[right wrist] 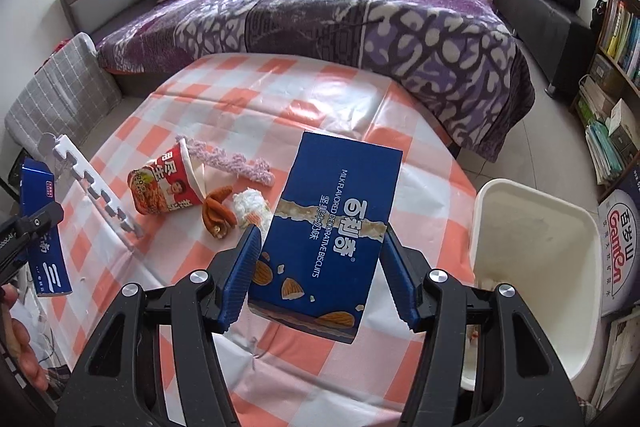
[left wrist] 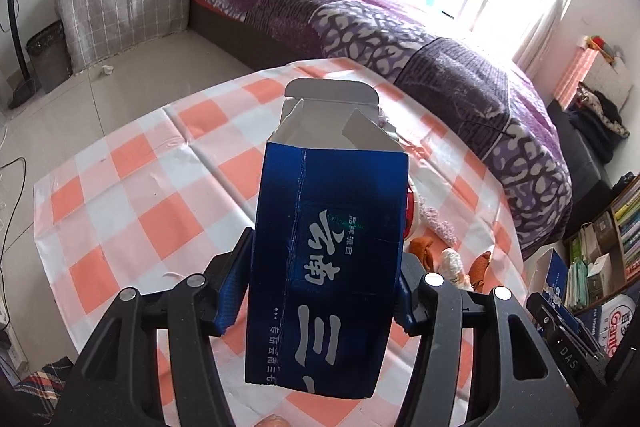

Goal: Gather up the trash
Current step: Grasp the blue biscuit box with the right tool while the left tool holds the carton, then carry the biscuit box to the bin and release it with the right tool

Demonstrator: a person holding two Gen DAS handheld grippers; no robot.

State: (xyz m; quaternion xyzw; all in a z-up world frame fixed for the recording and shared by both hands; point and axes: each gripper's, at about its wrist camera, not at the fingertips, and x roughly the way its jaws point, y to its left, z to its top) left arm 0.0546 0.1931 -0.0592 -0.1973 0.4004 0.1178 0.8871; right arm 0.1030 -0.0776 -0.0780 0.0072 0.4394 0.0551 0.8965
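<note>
Left gripper (left wrist: 324, 291): we have it clamped on the open-topped blue carton (left wrist: 328, 247), lifted clear above the checked tablecloth (left wrist: 120, 187).
Right gripper (right wrist: 320, 267): the blue biscuit box (right wrist: 332, 227) sits between its fingers; we judge it gripped and raised off the table, though the right pad's contact is not clear.
Bin: a white bin (right wrist: 536, 251) stands just right of the table; we cannot tell what lies inside.
Left on table: 1 red instant-noodle cup (right wrist: 168, 187) on its side, a purple fuzzy strip (right wrist: 236, 161), an orange-brown scrap (right wrist: 218, 213), a white fluffy scrap (right wrist: 250, 205) and a white notched foam strip (right wrist: 96, 187).
Progress: we judge 2 items in hand but not yet dropped, and 5 uncollected, so the job is at an early stage.
</note>
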